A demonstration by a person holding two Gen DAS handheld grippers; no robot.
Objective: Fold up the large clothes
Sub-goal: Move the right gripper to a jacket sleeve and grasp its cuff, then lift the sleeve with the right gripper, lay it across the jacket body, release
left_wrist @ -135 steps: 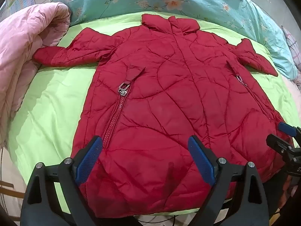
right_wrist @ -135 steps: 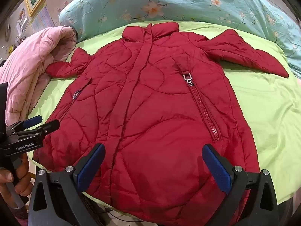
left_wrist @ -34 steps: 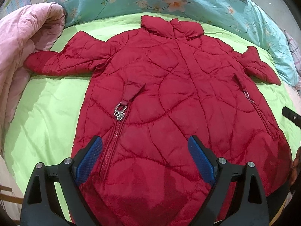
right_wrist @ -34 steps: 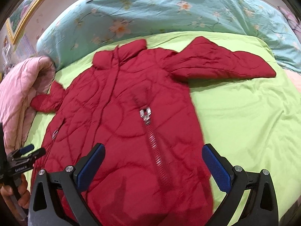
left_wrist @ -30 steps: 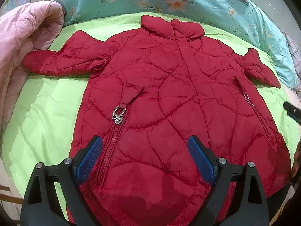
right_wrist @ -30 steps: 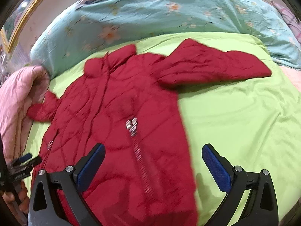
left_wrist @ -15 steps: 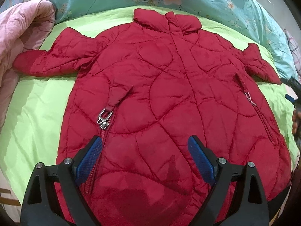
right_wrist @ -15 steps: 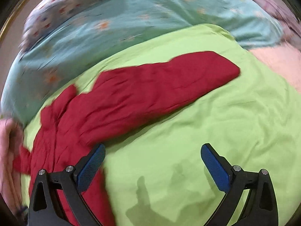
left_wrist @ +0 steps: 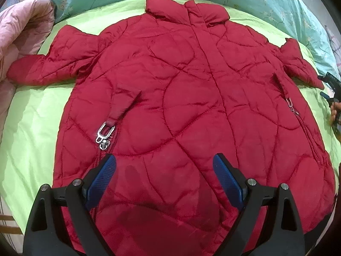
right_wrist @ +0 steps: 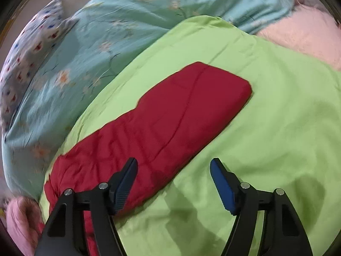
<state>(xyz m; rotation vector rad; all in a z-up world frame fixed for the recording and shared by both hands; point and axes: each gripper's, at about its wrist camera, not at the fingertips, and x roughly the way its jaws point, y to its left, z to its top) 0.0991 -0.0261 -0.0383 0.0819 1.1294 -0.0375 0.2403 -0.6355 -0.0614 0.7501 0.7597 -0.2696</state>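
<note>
Sleeve: the red quilted coat's (left_wrist: 191, 106) right sleeve (right_wrist: 170, 119) runs diagonally ahead of your right gripper (right_wrist: 172, 183).
Jaws: both open, empty; left gripper (left_wrist: 164, 177) over hem.

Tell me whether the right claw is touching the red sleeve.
Cannot tell. In the right wrist view the open right claw hangs over the sleeve, one finger overlapping it, but neither contact nor gap shows plainly.

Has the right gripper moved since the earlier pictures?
Yes. The right gripper has swung rightward from the coat body to its right sleeve, judged against the green sheet. It is open.
</note>
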